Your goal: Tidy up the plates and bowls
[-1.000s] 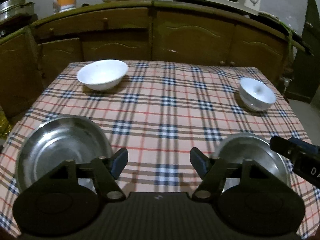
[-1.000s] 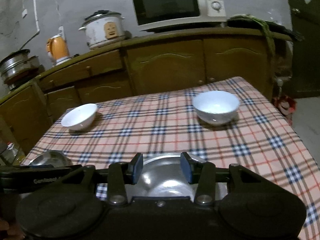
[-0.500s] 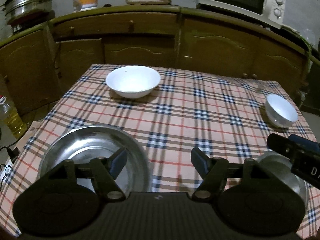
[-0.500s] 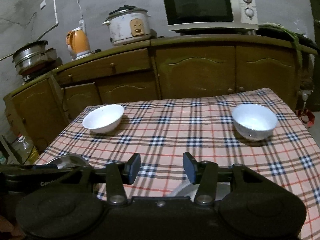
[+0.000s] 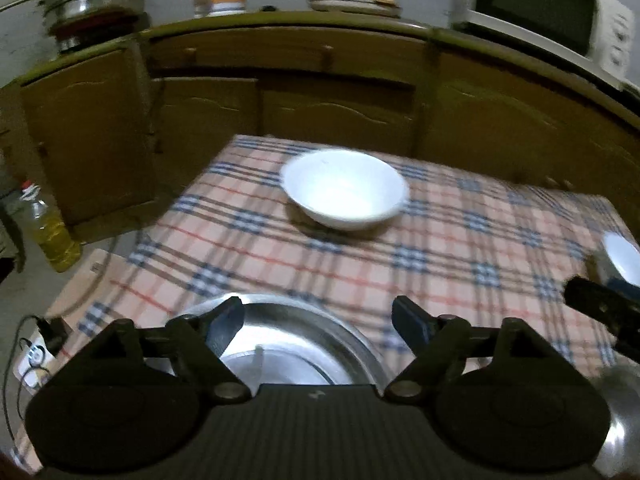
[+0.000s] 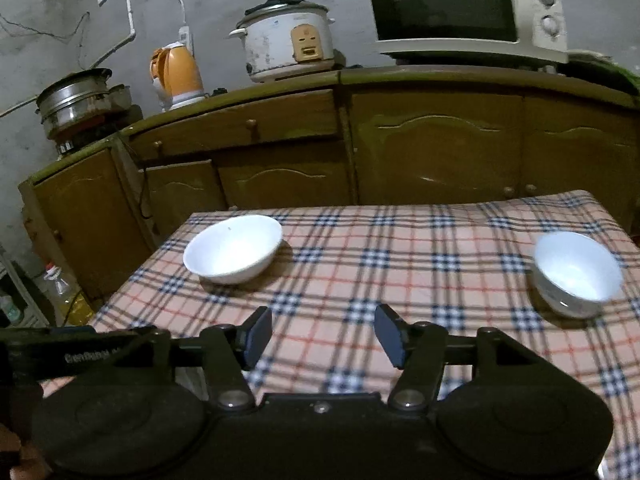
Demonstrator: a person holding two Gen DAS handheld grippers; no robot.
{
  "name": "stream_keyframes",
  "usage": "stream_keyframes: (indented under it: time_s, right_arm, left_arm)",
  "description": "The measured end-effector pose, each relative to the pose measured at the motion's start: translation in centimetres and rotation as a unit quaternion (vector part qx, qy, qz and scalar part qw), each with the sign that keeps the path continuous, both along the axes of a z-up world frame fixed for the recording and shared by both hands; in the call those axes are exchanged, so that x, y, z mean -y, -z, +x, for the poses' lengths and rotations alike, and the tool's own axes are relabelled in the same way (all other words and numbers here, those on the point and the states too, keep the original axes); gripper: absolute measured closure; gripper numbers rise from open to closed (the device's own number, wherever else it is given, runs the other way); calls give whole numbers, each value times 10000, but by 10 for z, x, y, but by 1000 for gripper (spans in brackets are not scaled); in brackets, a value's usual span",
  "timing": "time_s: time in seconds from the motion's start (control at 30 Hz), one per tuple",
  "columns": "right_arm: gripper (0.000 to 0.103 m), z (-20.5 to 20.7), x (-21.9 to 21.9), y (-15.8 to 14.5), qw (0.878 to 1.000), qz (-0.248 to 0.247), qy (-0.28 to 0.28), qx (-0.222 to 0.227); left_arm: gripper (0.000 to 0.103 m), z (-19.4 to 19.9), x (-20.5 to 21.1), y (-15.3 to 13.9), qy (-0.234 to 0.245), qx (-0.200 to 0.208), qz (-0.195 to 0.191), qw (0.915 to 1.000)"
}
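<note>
A wide white bowl (image 5: 344, 188) sits at the far left of the plaid table (image 5: 440, 248); it also shows in the right wrist view (image 6: 234, 248). A smaller white bowl (image 6: 576, 272) sits at the right, seen at the edge in the left wrist view (image 5: 624, 256). A steel plate (image 5: 288, 344) lies at the near left edge, right under my open, empty left gripper (image 5: 316, 320). A second steel plate (image 5: 616, 432) shows at the lower right corner. My right gripper (image 6: 322, 336) is open and empty above the near table.
Wooden cabinets (image 6: 400, 148) stand behind the table with a microwave (image 6: 464, 8), rice cooker (image 6: 288, 40), orange kettle (image 6: 176, 74) and steel pots (image 6: 76, 100). An oil bottle (image 5: 48, 228) and cables lie on the floor at left.
Both grippers have swung left and tilted up. The steel plate at the left now lies centred under my left gripper. The right steel plate has dropped out of the right wrist view.
</note>
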State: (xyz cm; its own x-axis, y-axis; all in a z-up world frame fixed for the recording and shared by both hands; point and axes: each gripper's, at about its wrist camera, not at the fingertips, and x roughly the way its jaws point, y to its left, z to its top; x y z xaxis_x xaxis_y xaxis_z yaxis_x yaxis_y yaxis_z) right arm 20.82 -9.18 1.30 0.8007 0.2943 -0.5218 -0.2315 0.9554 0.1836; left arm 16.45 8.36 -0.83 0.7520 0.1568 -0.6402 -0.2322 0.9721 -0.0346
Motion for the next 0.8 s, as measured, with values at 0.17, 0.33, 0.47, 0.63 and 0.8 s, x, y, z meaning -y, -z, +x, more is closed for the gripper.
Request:
stream_keyframes:
  time_s: [0.17,0.33,0.47,0.63,0.8]
  right_arm:
    - [27,51,-23,1,9998,164,-63,-76]
    - [26,109,-54,15,9991,217,-120,-332]
    - [26,148,-76,33,9979,326,-84,-552]
    - [26,189,-94,63,9948,294,68,-975]
    - [47,209,-101,78,9923,387,-62,-1175]
  left_arm:
    - [16,46,-35,-7,-316,91,120,9994]
    - [16,96,-57,1,-427,17,65,9991]
    - [16,129,-64,9,-297,-15,33,9996]
    - [21,159,-65,27,-180,-132,107,9997]
    - [59,182,-71,46,-182,-413,-24,9990]
